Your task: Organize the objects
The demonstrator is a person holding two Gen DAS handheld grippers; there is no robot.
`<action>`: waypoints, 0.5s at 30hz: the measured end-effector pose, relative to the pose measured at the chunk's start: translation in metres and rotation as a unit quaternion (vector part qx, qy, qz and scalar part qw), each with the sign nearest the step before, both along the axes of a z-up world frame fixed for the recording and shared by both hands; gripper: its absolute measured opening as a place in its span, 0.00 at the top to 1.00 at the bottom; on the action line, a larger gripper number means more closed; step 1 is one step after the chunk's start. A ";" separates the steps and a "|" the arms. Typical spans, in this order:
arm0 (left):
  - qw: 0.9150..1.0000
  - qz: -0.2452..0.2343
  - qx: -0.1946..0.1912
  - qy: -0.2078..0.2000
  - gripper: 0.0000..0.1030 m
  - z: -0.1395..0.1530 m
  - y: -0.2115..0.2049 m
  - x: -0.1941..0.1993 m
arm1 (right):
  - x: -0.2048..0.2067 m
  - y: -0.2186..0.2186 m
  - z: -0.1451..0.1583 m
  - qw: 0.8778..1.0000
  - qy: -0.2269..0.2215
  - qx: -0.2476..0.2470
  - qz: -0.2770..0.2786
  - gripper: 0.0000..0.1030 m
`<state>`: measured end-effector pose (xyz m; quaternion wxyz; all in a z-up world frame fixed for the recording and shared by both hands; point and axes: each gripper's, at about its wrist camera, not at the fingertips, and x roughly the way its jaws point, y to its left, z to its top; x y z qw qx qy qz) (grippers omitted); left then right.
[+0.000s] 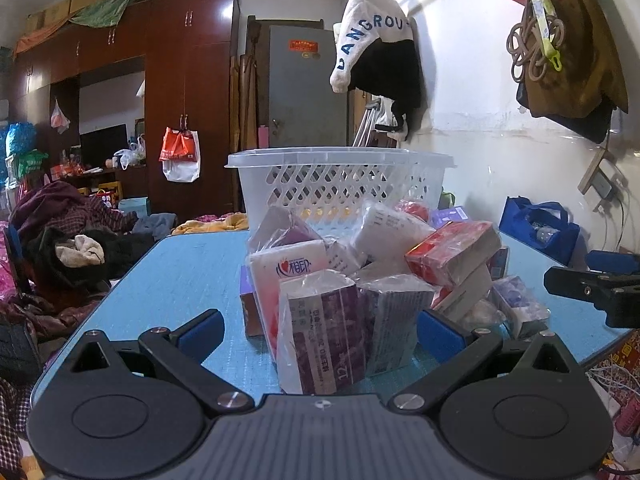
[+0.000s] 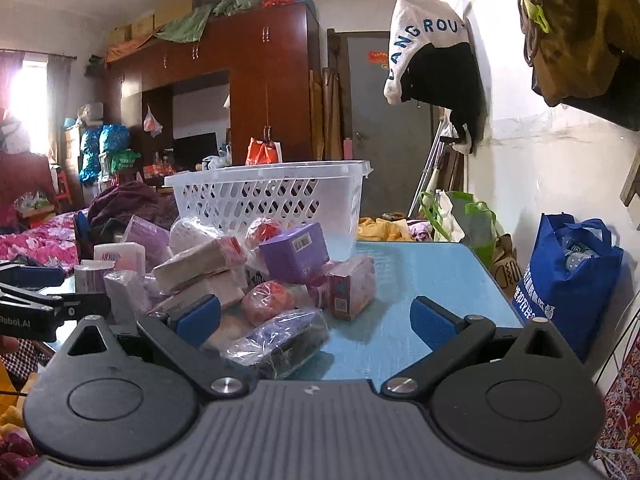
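A heap of plastic-wrapped packets lies on the blue table (image 1: 180, 276). Behind it stands a white lattice basket (image 1: 340, 180), also the white basket (image 2: 272, 196) in the right wrist view. My left gripper (image 1: 320, 332) is open, its blue pads either side of a purple-and-white packet (image 1: 324, 332) without touching it. A pink-and-white tissue pack (image 1: 288, 272) and a red pack (image 1: 452, 252) sit further back. My right gripper (image 2: 316, 324) is open, with a clear-wrapped dark packet (image 2: 280, 340) low between its fingers, untouched. A purple box (image 2: 294, 252) tops the heap.
The other gripper shows at the right edge (image 1: 596, 284) and the left edge (image 2: 36, 300). A blue tote bag (image 2: 568, 276) stands by the wall right of the table. Clothes (image 1: 76, 240) lie piled to the left. A dark wardrobe (image 1: 188, 92) fills the back.
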<state>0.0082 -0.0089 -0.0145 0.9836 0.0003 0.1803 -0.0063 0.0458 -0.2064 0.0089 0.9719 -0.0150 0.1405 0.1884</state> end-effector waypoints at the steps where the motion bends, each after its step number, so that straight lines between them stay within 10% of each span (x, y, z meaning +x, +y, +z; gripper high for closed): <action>1: 1.000 0.000 0.000 0.001 0.00 0.000 0.000 0.000 | 0.000 0.000 0.000 1.000 0.001 -0.003 0.000 0.00; 15: 1.000 -0.003 0.004 0.004 0.00 -0.001 -0.002 0.000 | 0.001 0.004 -0.002 0.999 0.026 -0.022 0.010 0.00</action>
